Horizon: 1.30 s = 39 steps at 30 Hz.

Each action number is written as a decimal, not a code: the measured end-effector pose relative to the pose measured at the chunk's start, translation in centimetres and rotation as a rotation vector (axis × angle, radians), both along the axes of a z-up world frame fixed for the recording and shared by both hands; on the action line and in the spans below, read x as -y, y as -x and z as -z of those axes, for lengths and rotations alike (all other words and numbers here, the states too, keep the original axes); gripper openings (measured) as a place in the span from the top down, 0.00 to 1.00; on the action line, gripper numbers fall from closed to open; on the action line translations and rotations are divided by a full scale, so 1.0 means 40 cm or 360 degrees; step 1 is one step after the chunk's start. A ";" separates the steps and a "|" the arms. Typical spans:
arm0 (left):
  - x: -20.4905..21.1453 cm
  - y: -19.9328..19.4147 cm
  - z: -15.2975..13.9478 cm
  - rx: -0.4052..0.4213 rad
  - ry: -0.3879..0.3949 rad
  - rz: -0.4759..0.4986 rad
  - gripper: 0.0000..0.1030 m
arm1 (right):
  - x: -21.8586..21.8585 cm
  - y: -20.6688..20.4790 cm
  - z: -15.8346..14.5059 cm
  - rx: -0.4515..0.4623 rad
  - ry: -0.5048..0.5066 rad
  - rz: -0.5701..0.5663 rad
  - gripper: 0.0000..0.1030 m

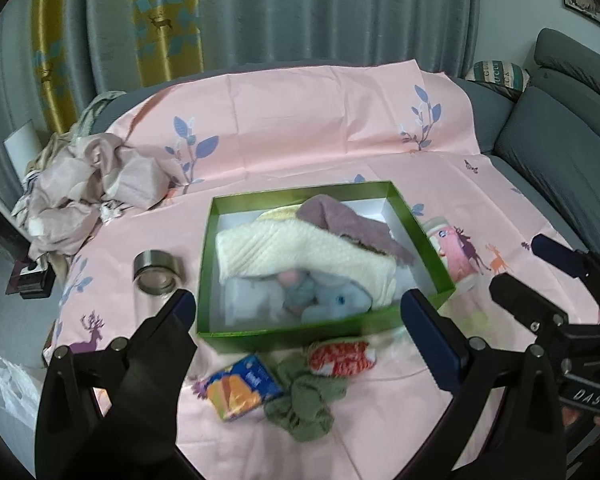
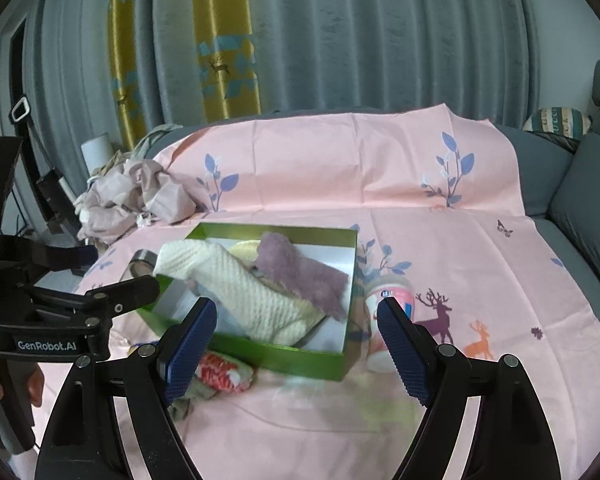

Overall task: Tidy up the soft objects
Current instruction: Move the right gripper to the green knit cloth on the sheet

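A green box (image 1: pixel 420 236) (image 2: pixel 300 360) sits on the pink sheet and holds a cream knit (image 1: pixel 300 248) (image 2: pixel 252 296), a mauve towel (image 1: pixel 352 220) (image 2: pixel 300 268) and a grey plush toy (image 1: pixel 332 300). In front of the box lie a red-and-white sock (image 1: pixel 342 358) (image 2: pixel 220 372) and a green cloth (image 1: pixel 304 404). My left gripper (image 1: pixel 300 320) is open and empty above the box's near edge. My right gripper (image 2: pixel 296 344) is open and empty over the box's near right corner; it also shows in the left wrist view (image 1: pixel 532 272).
A metal tin (image 1: pixel 158 274) lies left of the box. A pink tub (image 1: pixel 456 256) (image 2: pixel 384 320) lies to its right. A blue-orange packet (image 1: pixel 242 386) lies beside the green cloth. Crumpled fabric (image 1: pixel 88 188) is piled at the far left. A grey sofa back (image 1: pixel 560 152) stands to the right.
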<state>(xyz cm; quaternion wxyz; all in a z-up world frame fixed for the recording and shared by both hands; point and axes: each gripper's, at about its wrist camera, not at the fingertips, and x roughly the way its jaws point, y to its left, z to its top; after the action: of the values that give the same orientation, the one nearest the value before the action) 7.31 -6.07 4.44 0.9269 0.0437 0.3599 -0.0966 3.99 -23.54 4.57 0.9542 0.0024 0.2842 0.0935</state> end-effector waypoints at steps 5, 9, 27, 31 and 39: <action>-0.025 0.047 0.022 0.0013 -0.0031 -0.0046 0.01 | -0.007 0.024 0.014 -0.0021 0.0006 -0.0026 0.20; -0.062 0.073 0.050 -0.0017 -0.0048 -0.0110 0.01 | -0.013 0.043 0.039 -0.0054 0.0020 -0.0040 0.20; -0.199 0.114 0.200 -0.0263 0.0141 -0.0195 0.01 | -0.089 0.105 0.179 -0.0226 -0.0045 -0.0309 0.20; -0.223 0.111 0.238 -0.0347 0.0202 -0.0192 0.01 | -0.124 0.112 0.209 -0.0262 -0.0054 -0.0394 0.20; -0.220 0.129 0.280 -0.0420 0.0435 0.0003 0.01 | -0.188 0.110 0.264 -0.0312 -0.0014 -0.0512 0.20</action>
<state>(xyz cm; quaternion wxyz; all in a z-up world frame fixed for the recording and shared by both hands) 2.13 2.74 -6.76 0.8690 -0.0953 0.4618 -0.1504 -0.39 -16.03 -6.01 0.8947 -0.0298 0.3721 0.2454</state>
